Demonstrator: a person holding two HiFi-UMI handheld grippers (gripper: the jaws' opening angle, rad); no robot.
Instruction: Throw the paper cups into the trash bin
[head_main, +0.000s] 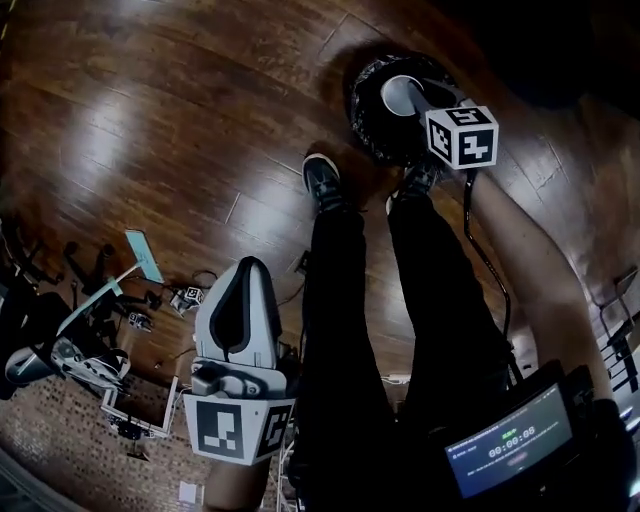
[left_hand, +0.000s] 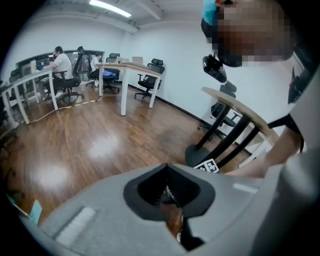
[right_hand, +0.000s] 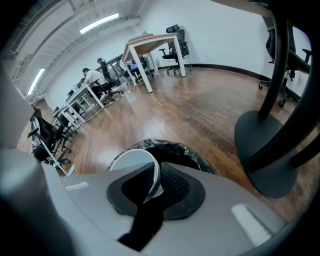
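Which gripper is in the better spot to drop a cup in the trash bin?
Right. The right gripper pinches the paper cup by its wall directly over the open trash bin, so it probably only needs to let go. The left gripper is shut on nothing, away from the bin.

In the head view, the trash bin (head_main: 366, 122) sat on the floor (head_main: 150, 120) at the upper right of the frame, just beyond the person's shoes (head_main: 322, 180). The right gripper (head_main: 408, 98) was over the bin's mouth, with the paper cup (head_main: 398, 92) between its jaws. The left gripper (head_main: 243, 268) lay at the lower left, left of the person's legs (head_main: 345, 330), and a screen (head_main: 508, 440) sat in the lower right corner. In the right gripper view, the paper cup stood at the centre in front of the trash bin's rim, and a table base (right_hand: 265, 145) rested on the floor at the right, near the bin.
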